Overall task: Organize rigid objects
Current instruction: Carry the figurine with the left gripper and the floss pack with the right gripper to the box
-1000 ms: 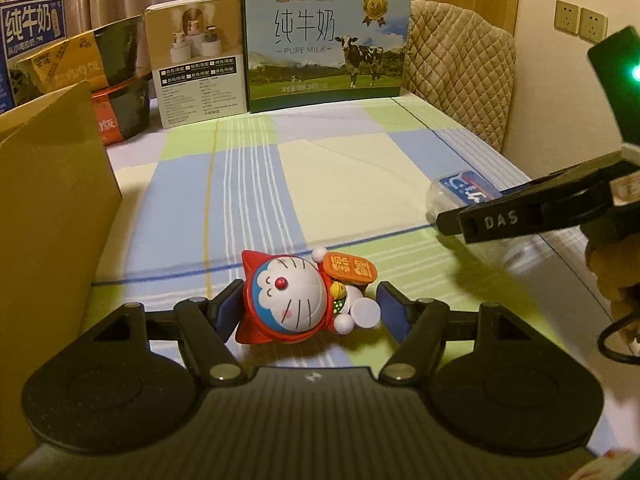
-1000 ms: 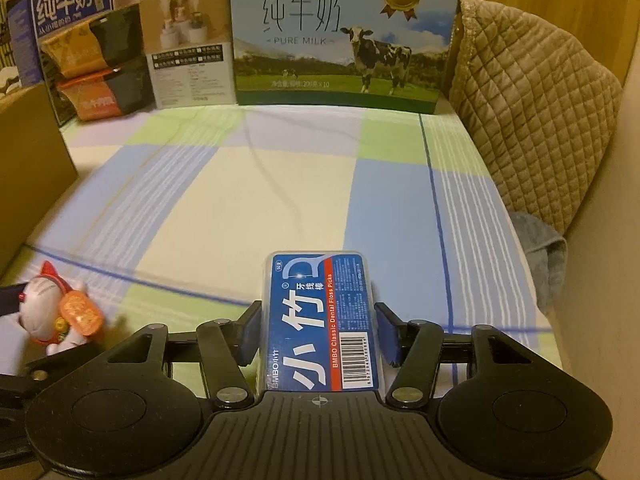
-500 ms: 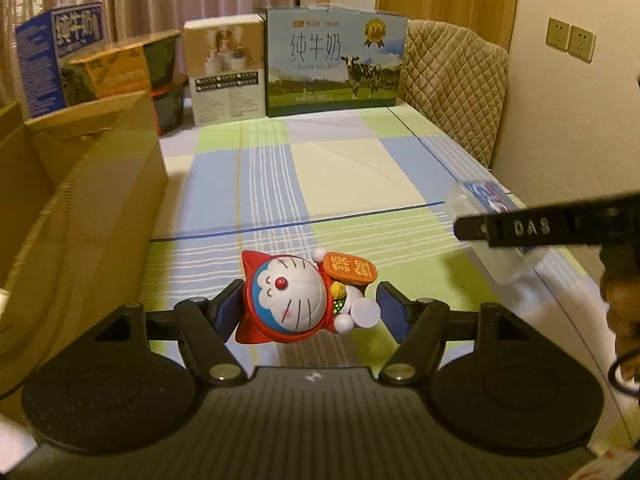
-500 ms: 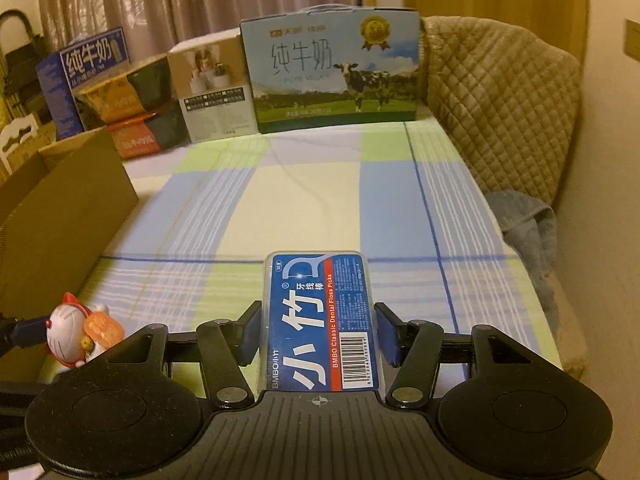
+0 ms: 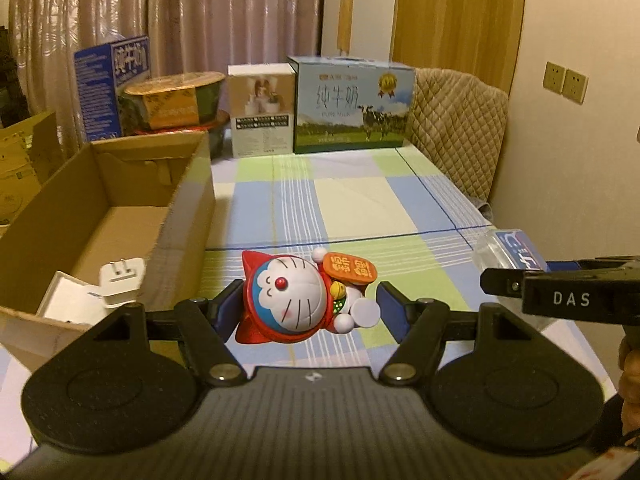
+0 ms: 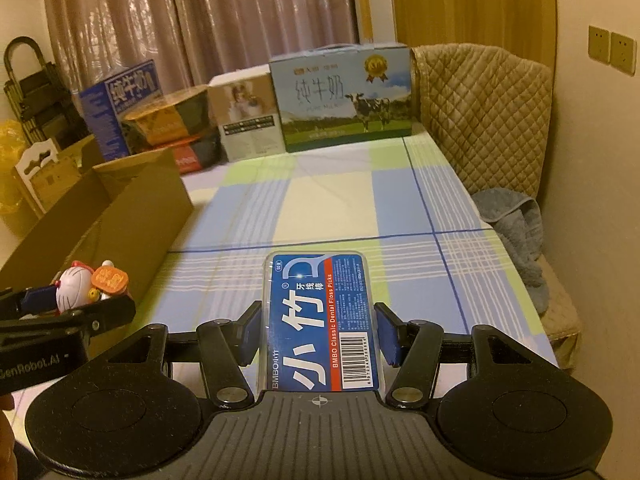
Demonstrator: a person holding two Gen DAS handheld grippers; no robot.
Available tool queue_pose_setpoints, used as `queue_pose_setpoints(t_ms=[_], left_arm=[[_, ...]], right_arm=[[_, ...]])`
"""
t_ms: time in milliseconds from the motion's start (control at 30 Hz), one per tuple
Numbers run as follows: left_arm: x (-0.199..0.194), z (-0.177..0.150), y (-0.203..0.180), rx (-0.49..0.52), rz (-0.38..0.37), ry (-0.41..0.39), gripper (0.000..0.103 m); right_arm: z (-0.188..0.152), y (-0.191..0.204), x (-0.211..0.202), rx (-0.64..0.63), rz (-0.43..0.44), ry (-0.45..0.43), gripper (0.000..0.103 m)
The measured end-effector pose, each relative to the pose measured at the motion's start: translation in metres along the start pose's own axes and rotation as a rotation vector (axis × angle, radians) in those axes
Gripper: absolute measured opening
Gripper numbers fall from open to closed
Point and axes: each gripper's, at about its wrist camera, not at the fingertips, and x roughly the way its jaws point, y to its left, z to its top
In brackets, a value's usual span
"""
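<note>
Grippers aloft over table [image 5: 360, 208]: left gripper [image 5: 310, 306] clamping toy [image 5: 296, 296], right gripper [image 6: 318, 330] clamping floss box [image 6: 320, 320], beside carton [image 5: 120, 216].

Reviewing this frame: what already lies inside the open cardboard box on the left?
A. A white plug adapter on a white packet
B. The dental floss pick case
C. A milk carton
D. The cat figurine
A: the left wrist view shows a white plug adapter inside the cardboard box, while the cat figurine sits in the left claw and the floss pick case in the right claw.
</note>
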Motion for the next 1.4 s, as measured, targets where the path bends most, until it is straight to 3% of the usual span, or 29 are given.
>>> queue_pose_setpoints(t_ms=[600, 1400], left_arm=[[-0.056, 0.01, 0.031, -0.011, 0.035, -0.061, 0.066], [-0.079, 0.014, 0.086, -0.034, 0.094, -0.058, 0.066]], right_arm=[[0.007, 0.057, -0.038, -0.084, 0.027, -0.045, 0.054], [0.013, 0.119, -0.026, -0.162, 0.118, -0.046, 0.054]])
